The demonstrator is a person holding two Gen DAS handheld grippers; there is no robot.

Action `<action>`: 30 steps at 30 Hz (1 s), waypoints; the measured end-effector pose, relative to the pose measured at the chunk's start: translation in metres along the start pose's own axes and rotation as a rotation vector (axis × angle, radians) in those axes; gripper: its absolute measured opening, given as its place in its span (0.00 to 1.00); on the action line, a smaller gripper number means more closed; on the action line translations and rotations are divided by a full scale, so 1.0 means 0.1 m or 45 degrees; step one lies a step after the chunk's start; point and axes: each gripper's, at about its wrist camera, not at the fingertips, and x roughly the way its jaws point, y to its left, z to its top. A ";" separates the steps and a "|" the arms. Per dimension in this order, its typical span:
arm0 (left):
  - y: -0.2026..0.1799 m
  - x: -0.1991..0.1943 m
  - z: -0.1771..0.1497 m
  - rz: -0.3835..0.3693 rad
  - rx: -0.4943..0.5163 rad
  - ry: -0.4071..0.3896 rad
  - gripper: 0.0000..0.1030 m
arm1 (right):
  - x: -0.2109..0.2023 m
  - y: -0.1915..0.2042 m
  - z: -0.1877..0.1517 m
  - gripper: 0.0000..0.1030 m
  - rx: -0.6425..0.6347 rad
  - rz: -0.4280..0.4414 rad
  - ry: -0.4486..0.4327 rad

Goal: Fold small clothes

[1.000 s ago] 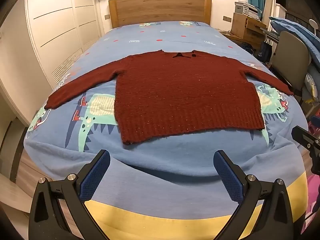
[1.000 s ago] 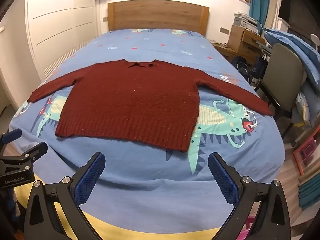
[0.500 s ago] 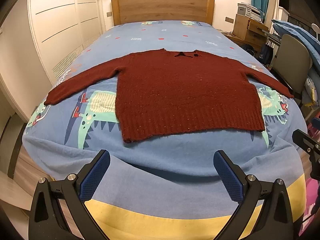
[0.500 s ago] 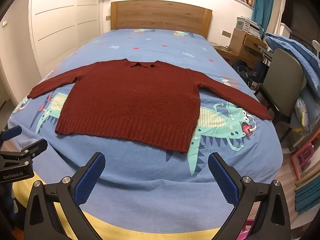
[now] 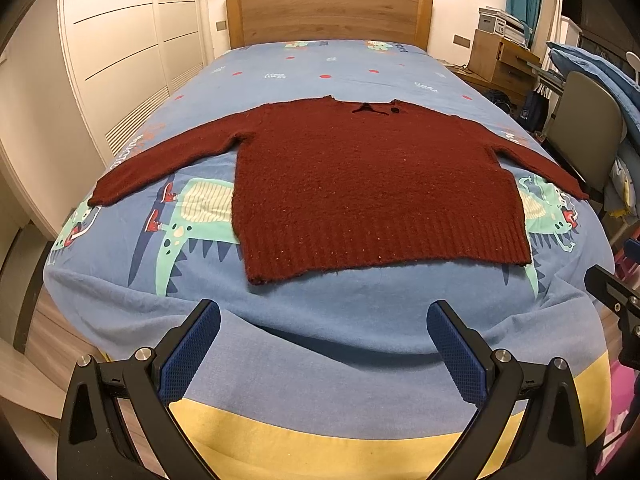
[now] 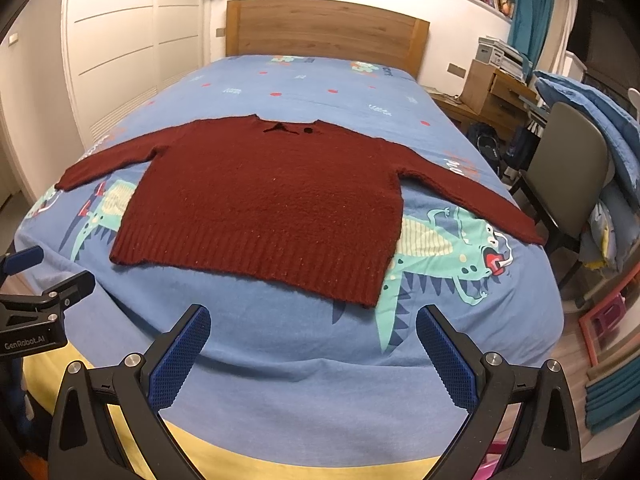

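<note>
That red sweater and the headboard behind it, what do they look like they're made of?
The sweater looks like a chunky wool or wool-like knit, matte and fuzzy: nubbly stitches on the body, a ribbed band along the hem, pale flecks in the yarn. The fibre itself cannot be told. The headboard looks like light wood or wood veneer, smooth with a soft sheen and visible grain.

Left gripper fingers spread wide; right gripper likewise

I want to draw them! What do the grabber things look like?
Each one, the left gripper and the right gripper, has two black fingers that spread like a V, with bumpy blue pads inside and silver bolts. From the right camera, the left one's side says GenRobot.AI in white.
</note>
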 end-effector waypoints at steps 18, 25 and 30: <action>0.03 0.00 0.00 -0.014 -0.015 0.008 0.99 | 0.05 0.01 -0.01 1.00 -0.006 0.020 0.019; 0.04 0.00 -0.01 -0.041 -0.010 0.010 0.99 | 0.07 -0.01 -0.01 1.00 0.009 0.026 0.015; 0.05 0.01 0.00 -0.057 -0.007 0.009 0.99 | 0.10 0.00 -0.01 1.00 -0.002 0.037 0.034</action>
